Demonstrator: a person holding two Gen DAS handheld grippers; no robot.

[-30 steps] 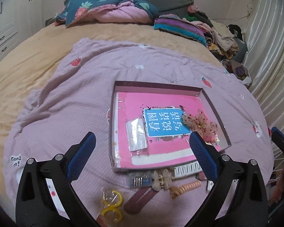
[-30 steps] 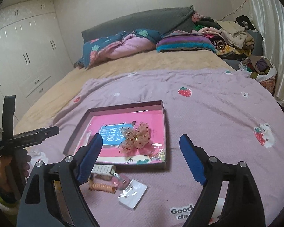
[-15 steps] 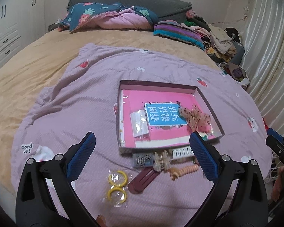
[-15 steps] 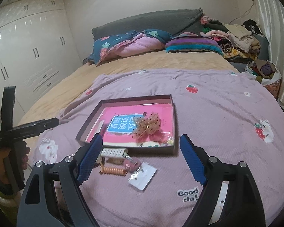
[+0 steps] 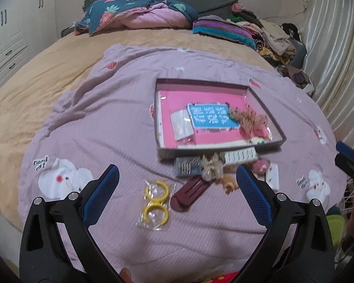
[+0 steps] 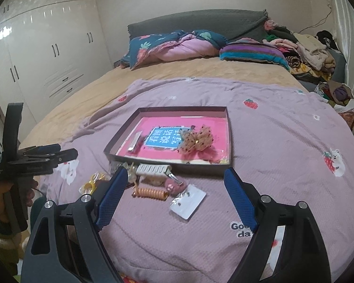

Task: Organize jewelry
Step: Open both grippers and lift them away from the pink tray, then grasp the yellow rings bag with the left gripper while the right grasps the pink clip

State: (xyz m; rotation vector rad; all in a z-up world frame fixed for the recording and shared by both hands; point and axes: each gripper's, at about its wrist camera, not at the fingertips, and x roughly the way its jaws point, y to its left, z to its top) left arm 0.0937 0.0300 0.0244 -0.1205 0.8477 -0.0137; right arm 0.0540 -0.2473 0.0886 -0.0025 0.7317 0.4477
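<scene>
Both my tongs, left gripper (image 5: 177,184) and right gripper (image 6: 174,188), gape wide, empty; yellow earrings' bag (image 5: 155,200) looks light, slippery, so I'd pinch its edge

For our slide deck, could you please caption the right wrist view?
Open right tool hovers above loose hair accessories beside a shallow dark cardboard tray on a lilac strawberry-print blanket.
</scene>
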